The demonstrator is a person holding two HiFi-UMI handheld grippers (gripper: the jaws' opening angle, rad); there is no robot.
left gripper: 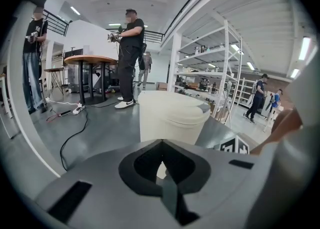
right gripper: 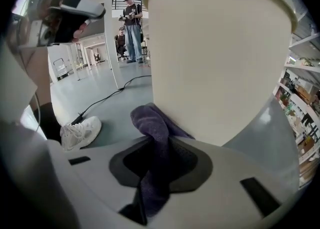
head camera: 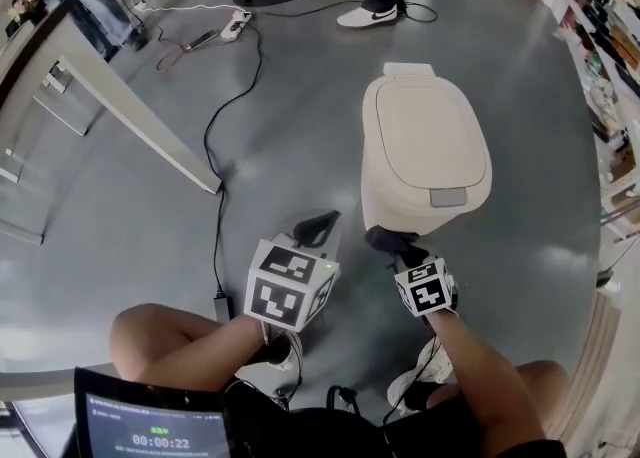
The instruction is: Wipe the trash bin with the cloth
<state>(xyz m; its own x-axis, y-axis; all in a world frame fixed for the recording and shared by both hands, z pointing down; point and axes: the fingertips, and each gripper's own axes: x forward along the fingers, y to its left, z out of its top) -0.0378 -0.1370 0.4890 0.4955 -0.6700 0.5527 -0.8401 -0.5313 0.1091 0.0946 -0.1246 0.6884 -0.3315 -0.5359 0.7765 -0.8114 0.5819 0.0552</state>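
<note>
A cream trash bin (head camera: 425,151) with a closed lid stands on the grey floor ahead of me; it also shows in the left gripper view (left gripper: 170,115) and fills the right gripper view (right gripper: 220,53). My right gripper (head camera: 400,246) is shut on a dark purple cloth (right gripper: 155,133), and the cloth (head camera: 388,239) presses against the bin's near lower wall. To the left of the bin my left gripper (head camera: 318,229) hangs above the floor, its jaws closed together with nothing between them.
A black cable (head camera: 225,116) runs across the floor from a power strip (head camera: 236,24) at the far left. A white slanted beam (head camera: 130,111) crosses the left side. A person's shoes (head camera: 368,14) stand beyond the bin. Shelving (head camera: 610,66) lines the right edge.
</note>
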